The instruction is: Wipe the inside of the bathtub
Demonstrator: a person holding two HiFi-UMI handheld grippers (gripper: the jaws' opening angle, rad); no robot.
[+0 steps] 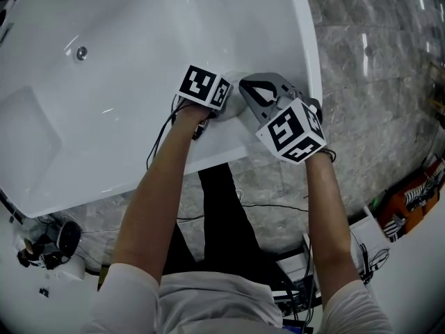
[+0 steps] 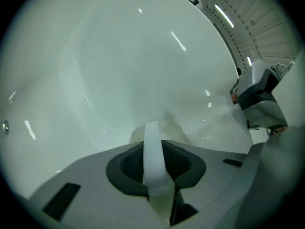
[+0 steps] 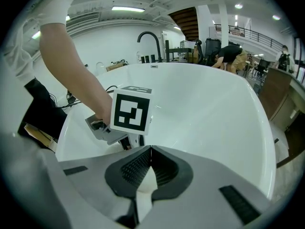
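Person is leaning over the white bathtub [image 1: 132, 68] with both grippers at the near inner wall. The left gripper [image 2: 152, 148] is clamping a white cloth [image 2: 151, 133]: its black ribbed pads [image 2: 129, 165] are pinching a folded band that is running up between them, and a pale wad is bulging just past the fingertips, apparently pressing on the tub wall. The right gripper [image 3: 151, 151] is sitting with its jaws closed tip to tip. Something pale is showing low between its pads [image 3: 136, 168], but I cannot tell whether that is cloth. The left gripper's marker cube [image 3: 130, 110] is sitting just ahead of the right fingertips and left of them, so the two tools are working very near each other. The tub's curved wall is filling everything beyond the left fingertips, and a round metal fitting [image 1: 81, 53] is lying well beyond them on the tub floor. Judgement: the wiping is looking to be in progress on the near wall, with most of the basin not yet reached. Risks: the cloth is being held by a narrow band only, so dragging it on the slick wall could pull it out and let bare jaws scrape the finish. The grippers could knock together, and the cable [image 1: 158, 139] hanging behind the left fingers could snag on the rim.
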